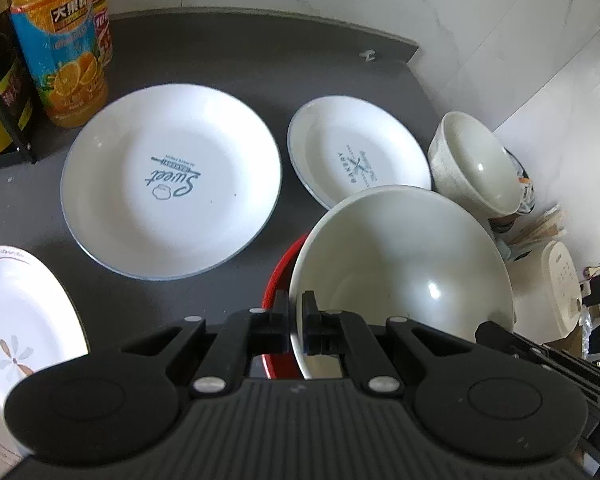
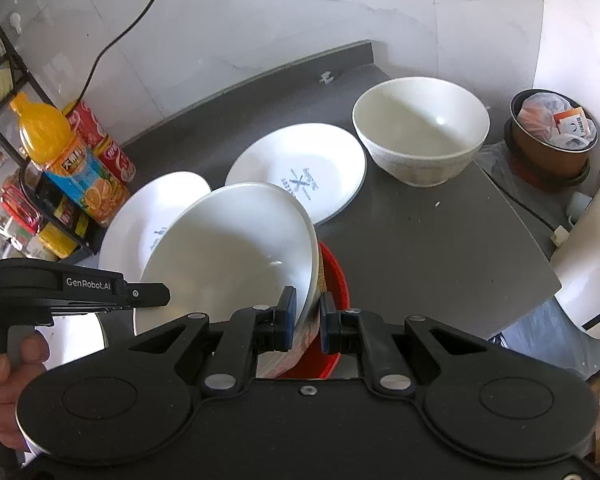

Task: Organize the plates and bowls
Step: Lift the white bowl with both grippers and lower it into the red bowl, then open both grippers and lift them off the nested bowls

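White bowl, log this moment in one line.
left gripper: shut on white bowl rim | right gripper: shut on rim | bowl tilted above red bowl

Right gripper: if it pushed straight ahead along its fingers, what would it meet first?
The right gripper is already shut on the rim of the large white bowl, so it would drive into that bowl's wall first. Beyond it lies the "Sweet" plate, though depth is unclear.
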`<state>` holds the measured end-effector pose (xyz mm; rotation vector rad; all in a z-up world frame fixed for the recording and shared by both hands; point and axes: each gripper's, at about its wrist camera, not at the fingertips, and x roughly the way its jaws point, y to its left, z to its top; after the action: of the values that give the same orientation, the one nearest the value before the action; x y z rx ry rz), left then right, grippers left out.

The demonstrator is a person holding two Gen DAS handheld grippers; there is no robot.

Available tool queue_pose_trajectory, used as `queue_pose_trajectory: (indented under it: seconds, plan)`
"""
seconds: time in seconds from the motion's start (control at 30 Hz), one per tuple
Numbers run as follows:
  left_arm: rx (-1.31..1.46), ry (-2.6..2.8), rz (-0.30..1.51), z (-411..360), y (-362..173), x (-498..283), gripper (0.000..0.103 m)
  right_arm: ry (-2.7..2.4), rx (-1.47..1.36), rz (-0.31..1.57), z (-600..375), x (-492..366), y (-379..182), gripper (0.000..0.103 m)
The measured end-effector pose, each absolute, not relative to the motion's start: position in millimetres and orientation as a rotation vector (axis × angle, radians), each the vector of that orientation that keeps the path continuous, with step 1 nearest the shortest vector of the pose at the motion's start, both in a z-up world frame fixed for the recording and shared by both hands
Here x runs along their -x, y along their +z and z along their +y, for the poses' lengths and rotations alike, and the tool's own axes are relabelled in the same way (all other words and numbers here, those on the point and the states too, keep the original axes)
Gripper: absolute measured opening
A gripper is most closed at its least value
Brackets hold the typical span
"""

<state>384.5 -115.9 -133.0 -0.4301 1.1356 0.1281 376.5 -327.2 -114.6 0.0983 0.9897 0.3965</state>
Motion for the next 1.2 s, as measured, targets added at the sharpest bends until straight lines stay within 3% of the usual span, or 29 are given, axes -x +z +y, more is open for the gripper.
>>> queue_pose_trajectory:
  seconds: [0.67,0.97,1.1,1.2]
  plan:
    - [0.453,0.137,1.204,-117.1,-154.7,-390.6,0.004,0.379,-0.059,1.03,-322.6,-382.7,-132.6,0.011]
    - [0.524,0.122,1.229,-103.2,-139.6,-389.1,0.011,0.376,-0.028,1.03,-318.0,-384.4,-131.9,0.011]
    - [0.502,0.141,1.163,-98.6,-122.5,-382.6,0.036,0.382,0.006,1.029,-312.3,-384.1,-132.5,0.01]
    - [0.501,0.15,1.141,-94.6,-118.4,-381.3,0.043,0.388,0.038,1.06,-304.9,-385.8,-135.6,0.012]
